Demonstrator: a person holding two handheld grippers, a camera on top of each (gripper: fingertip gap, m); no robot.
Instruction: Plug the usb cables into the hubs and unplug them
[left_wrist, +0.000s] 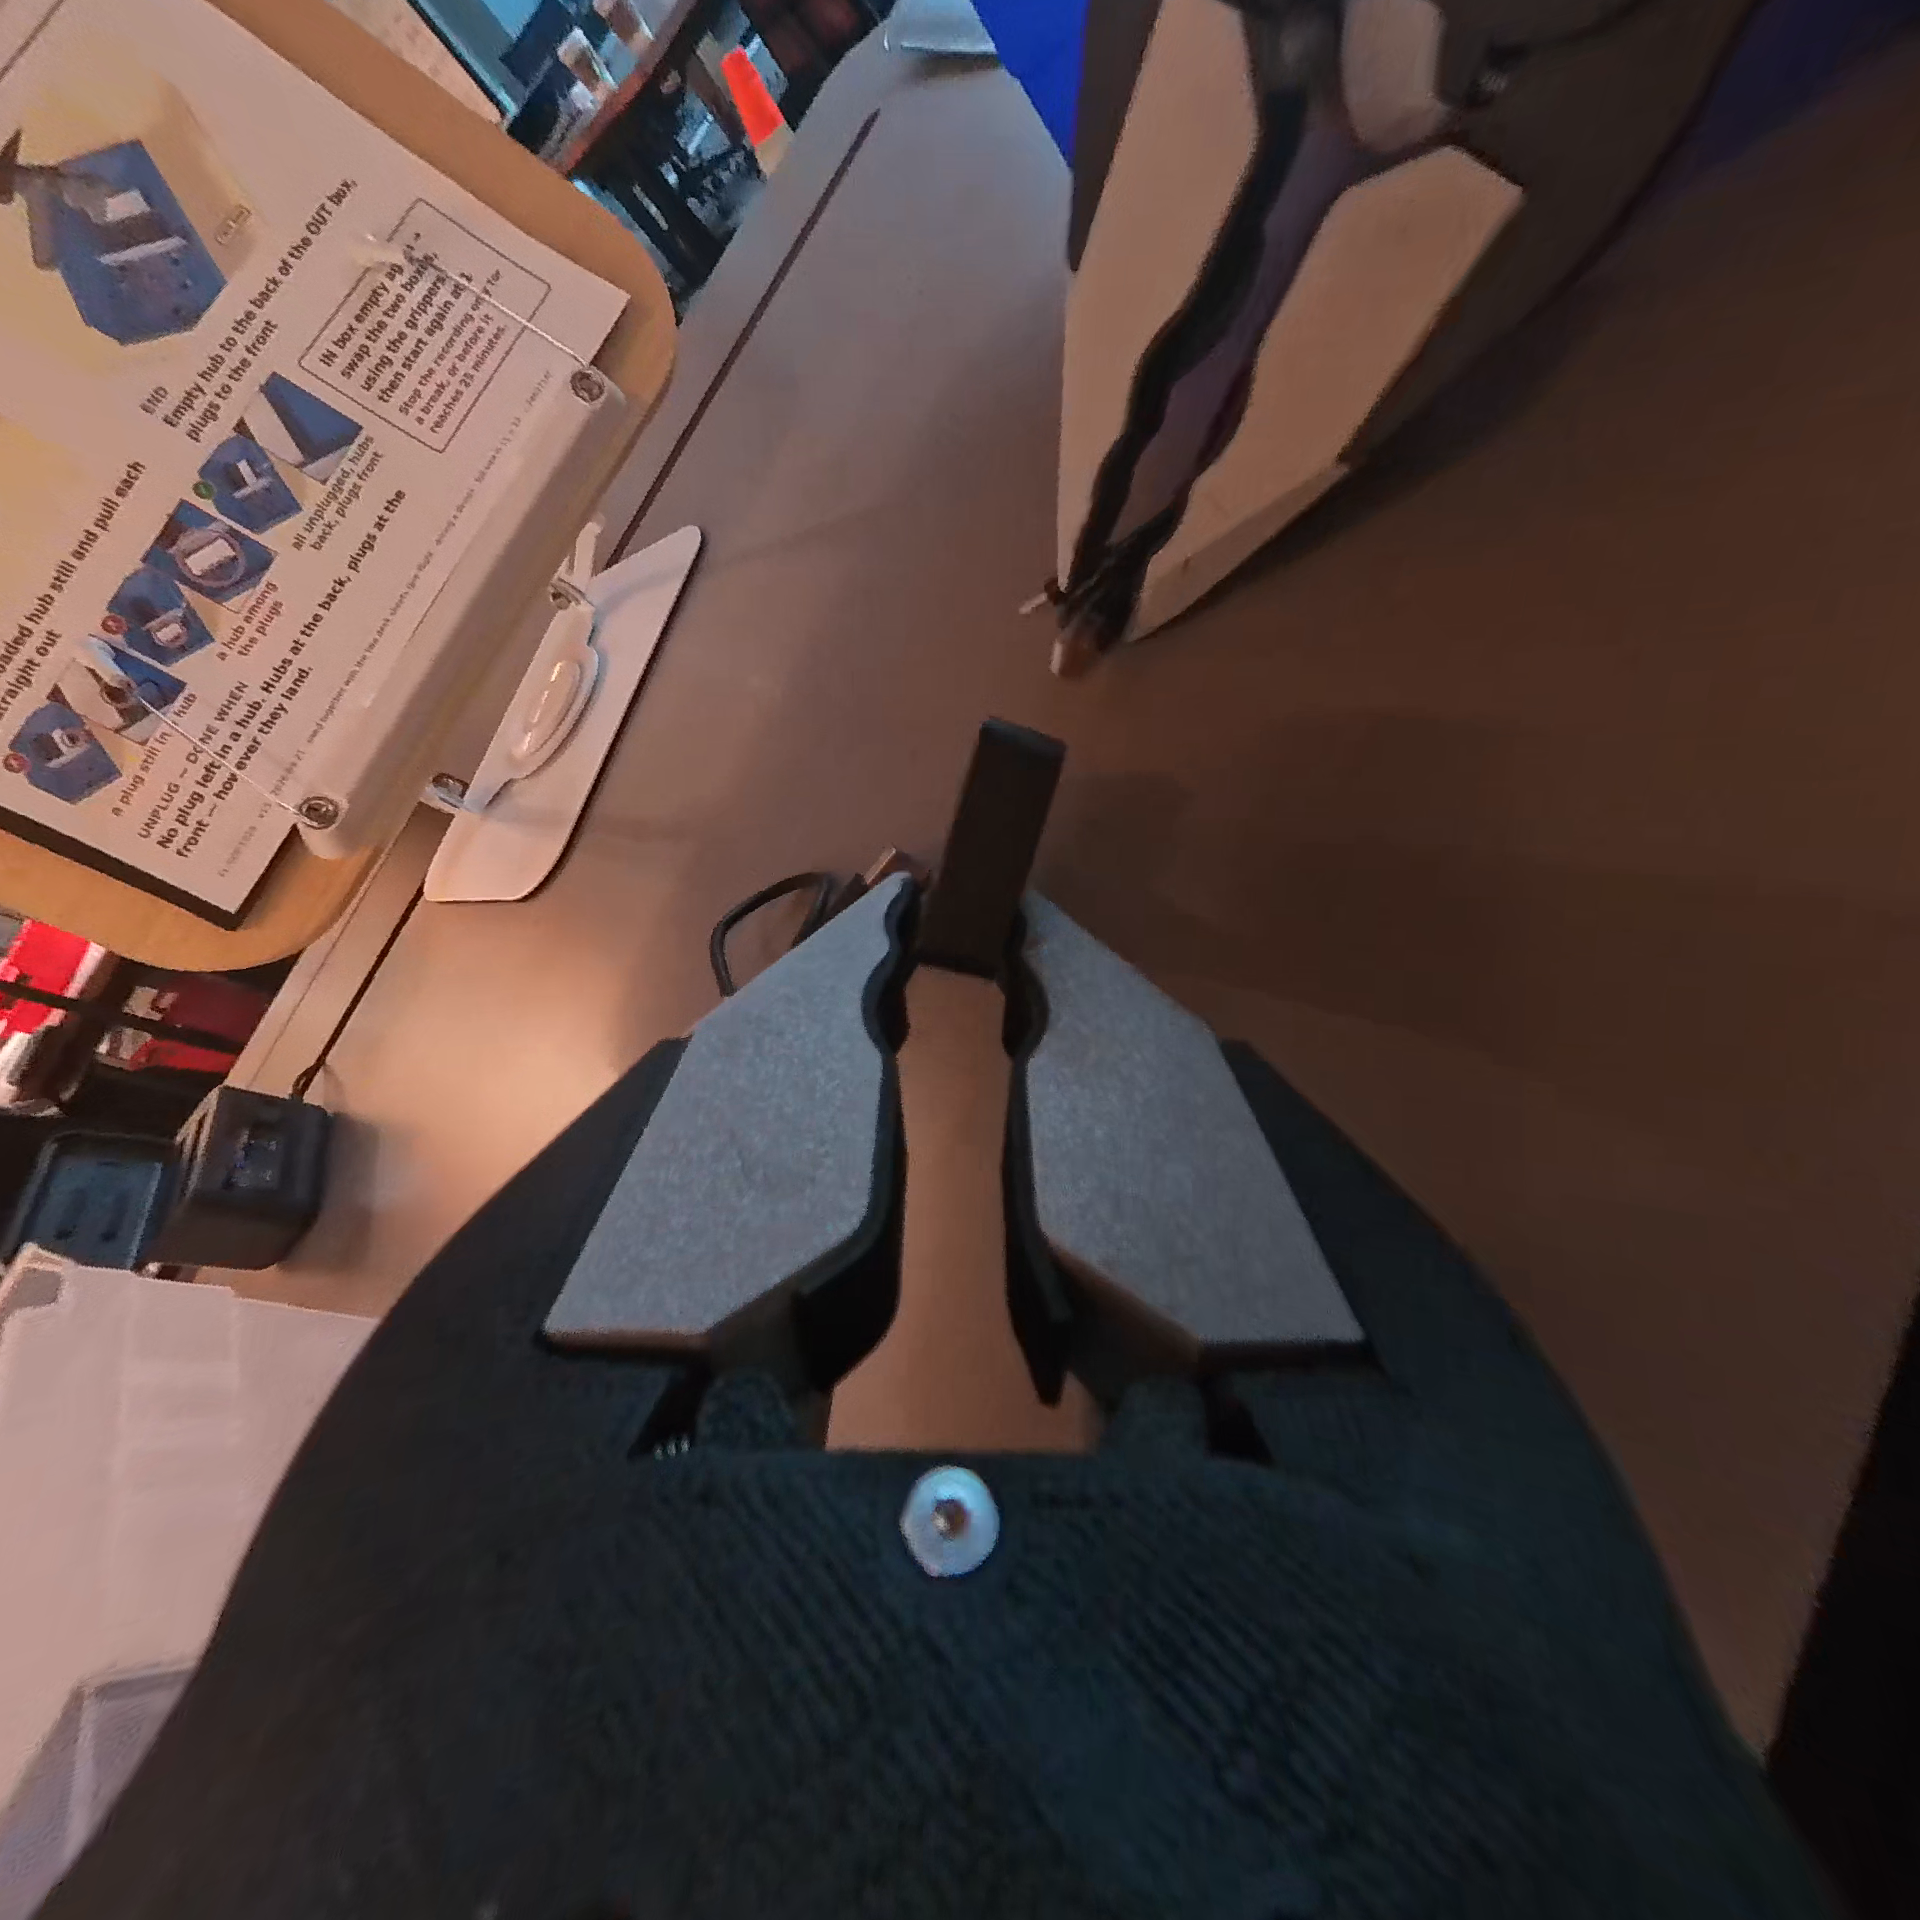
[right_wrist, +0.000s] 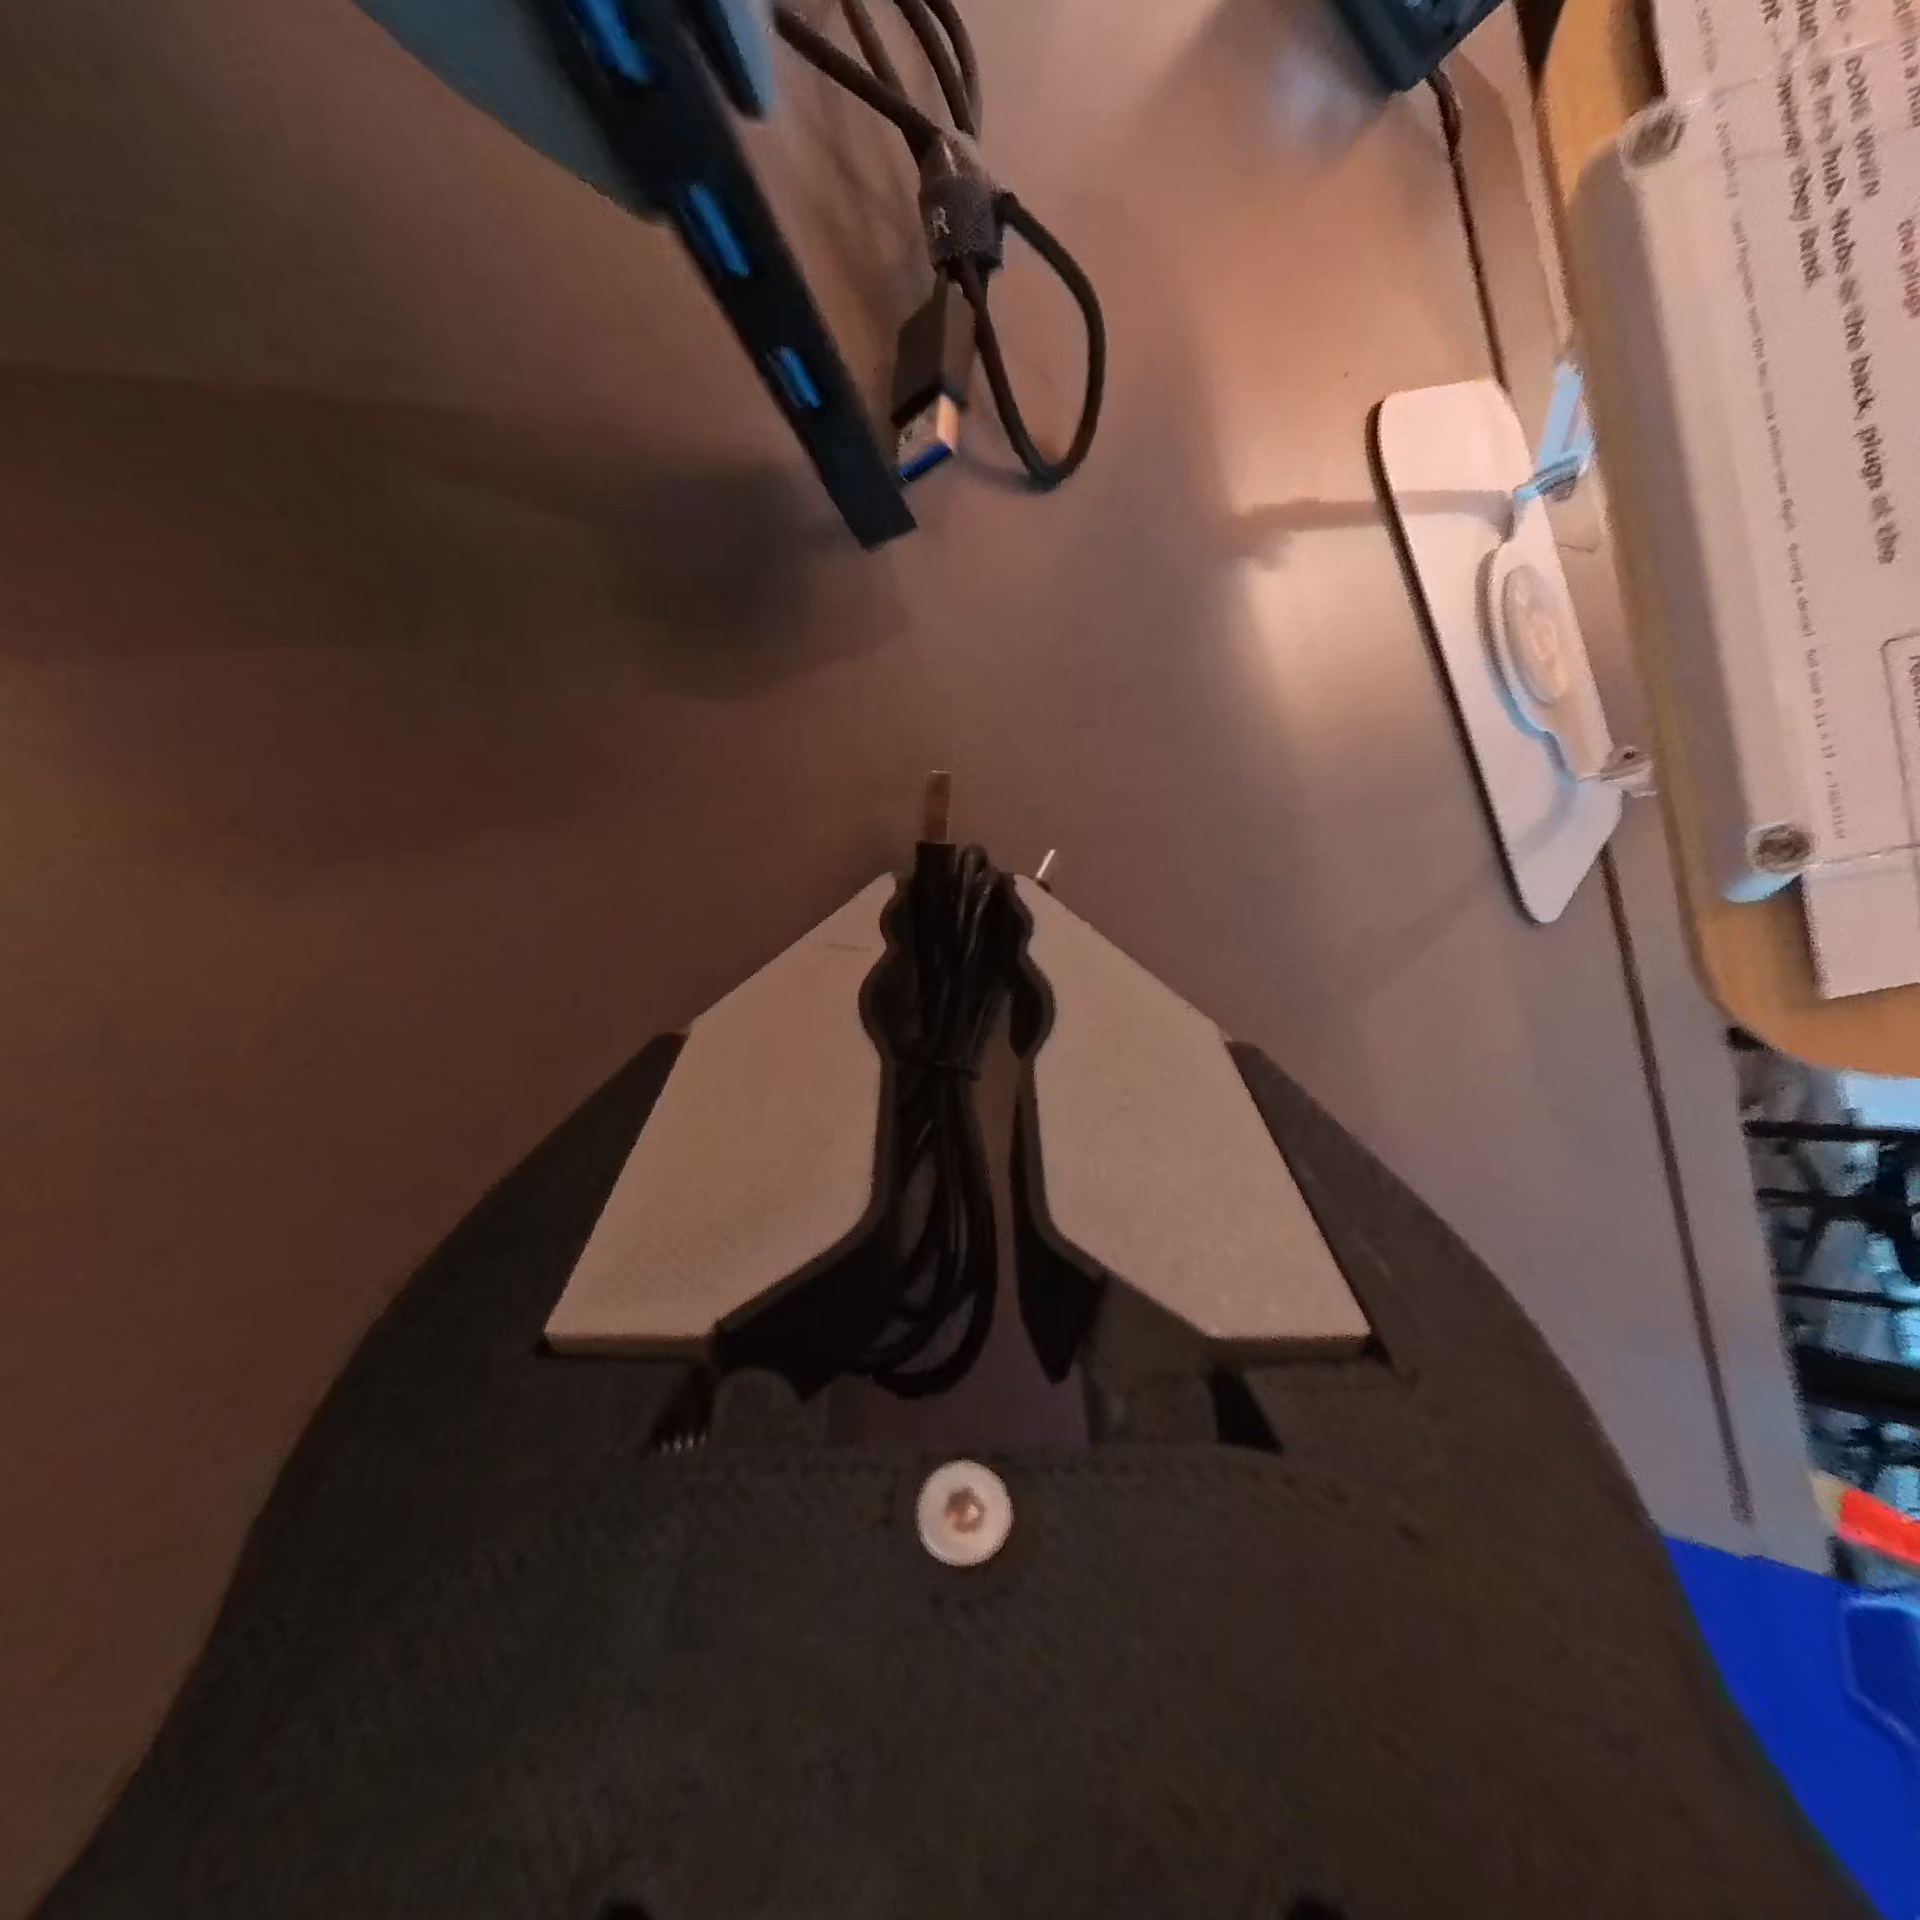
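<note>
My left gripper (left_wrist: 961, 920) is shut on a slim black USB hub (left_wrist: 1000, 821) that sticks out past its fingertips above the brown table. In the right wrist view the hub (right_wrist: 790, 343) shows a row of blue ports along its side. My right gripper (right_wrist: 961, 883) is shut on a bundled black USB cable (right_wrist: 940, 1143), whose metal plug (right_wrist: 938, 821) points forward, well short of the hub. The right gripper (left_wrist: 1101, 582) also shows in the left wrist view, apart from the hub. A second tied black cable (right_wrist: 966, 239) with a blue-tongued plug (right_wrist: 920, 421) lies beside the hub.
An instruction sheet on a wooden board (left_wrist: 260, 499) stands on a white foot plate (left_wrist: 582, 727) at the table's side. Two black cube hubs (left_wrist: 249, 1174) sit by a white box (left_wrist: 156, 1455). A thin dark cord (left_wrist: 727, 332) runs along the table. Tip to tip, the grippers are about 10 centimetres apart.
</note>
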